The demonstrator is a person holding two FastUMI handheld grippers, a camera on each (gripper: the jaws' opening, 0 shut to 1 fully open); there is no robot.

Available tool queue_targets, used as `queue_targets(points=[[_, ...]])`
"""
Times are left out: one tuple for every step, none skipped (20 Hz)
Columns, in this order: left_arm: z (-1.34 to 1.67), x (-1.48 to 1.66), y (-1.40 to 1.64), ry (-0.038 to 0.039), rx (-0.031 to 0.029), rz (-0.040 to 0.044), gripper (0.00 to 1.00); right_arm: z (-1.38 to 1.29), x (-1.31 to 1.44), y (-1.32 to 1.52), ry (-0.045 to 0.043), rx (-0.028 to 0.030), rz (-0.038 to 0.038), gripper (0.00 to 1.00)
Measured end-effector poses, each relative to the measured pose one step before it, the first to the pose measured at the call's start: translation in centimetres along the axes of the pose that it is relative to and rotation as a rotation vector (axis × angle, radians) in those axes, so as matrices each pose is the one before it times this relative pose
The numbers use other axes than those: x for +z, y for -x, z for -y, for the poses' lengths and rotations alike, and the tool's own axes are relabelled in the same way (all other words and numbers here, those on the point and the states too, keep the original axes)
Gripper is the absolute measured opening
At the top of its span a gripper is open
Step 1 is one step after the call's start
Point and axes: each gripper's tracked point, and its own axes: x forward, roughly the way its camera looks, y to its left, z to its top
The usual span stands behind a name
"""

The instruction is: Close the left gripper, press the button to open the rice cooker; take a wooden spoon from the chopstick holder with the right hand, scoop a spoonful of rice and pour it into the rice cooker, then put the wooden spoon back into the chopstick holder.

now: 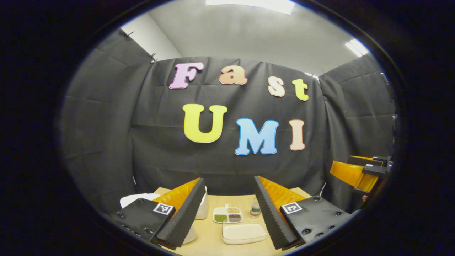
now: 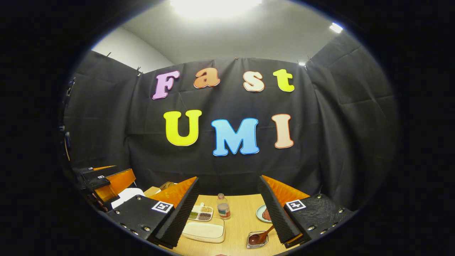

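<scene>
1. Both tongs, left tongs (image 1: 227, 213) and right tongs (image 2: 227, 209), hang above the table (image 2: 241, 224), spread wide, holding nothing.
2. Rice tray (image 1: 243, 233) sits at 6 o'clock; rice cooker (image 1: 202, 208) at 7.

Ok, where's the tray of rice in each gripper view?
Left gripper view: the tray of rice sits bottom centre, between this gripper's fingers.
Right gripper view: the tray of rice lies lower left of centre, beside the left finger.
Shared landmark: the divided dish of grains just behind it.
</scene>
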Motion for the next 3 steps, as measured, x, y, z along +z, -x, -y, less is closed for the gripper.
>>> queue_targets(points=[[-0.164,0.159,0.180,0.00469,0.00913,0.00037,0.95,-0.254,-0.183,0.143,0.00386,0.00949,-0.00297,0.99],[0.018,0.305,0.149,0.00678,0.00401,0.00678,0.95,-0.071,-0.045,0.129,0.00190,0.00719,0.00195,0.99],[0.277,0.206,0.080,-0.00089,0.00333,0.00422,0.95,0.038,0.279,-0.031,-0.00142,0.00439,0.00460,0.99]])
